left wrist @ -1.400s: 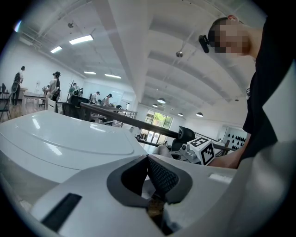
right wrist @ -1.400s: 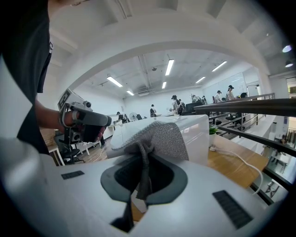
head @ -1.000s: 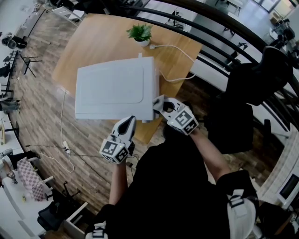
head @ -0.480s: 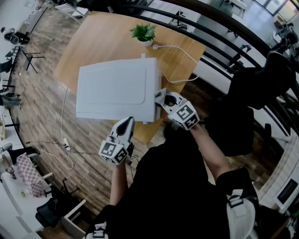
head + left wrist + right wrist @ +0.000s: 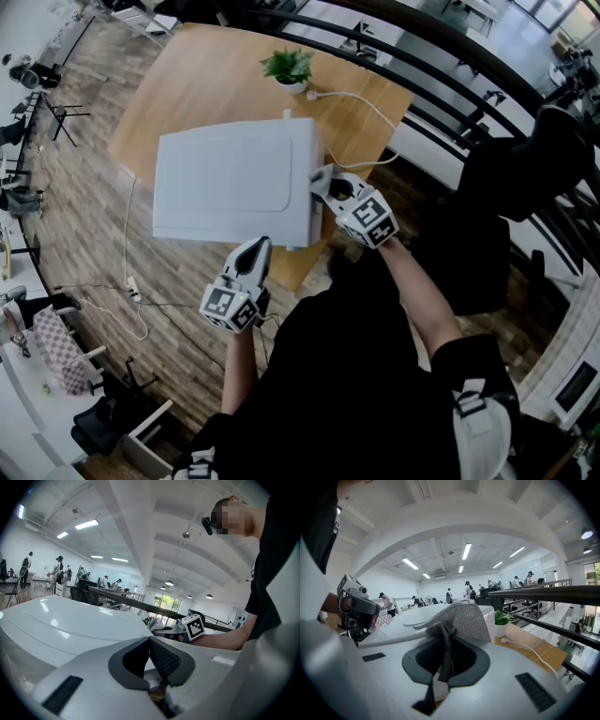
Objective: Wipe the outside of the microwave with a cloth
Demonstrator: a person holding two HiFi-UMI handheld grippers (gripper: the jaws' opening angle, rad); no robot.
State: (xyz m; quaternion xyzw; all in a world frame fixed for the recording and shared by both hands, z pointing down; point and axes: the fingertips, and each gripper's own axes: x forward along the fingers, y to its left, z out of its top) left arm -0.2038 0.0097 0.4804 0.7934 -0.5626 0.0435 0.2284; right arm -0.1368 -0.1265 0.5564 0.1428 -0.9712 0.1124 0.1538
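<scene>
- Right gripper view: cloth is clamped by fingers of the right gripper at the microwave side.
- Fingers of the left gripper are held together, empty.
- Cloth is best pressed flat and swept evenly.

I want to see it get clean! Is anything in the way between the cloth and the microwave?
No, nothing visible is in the way. The right hand-held gripper is shut on the grey cloth, which is right by the microwave's right-hand edge.
</scene>
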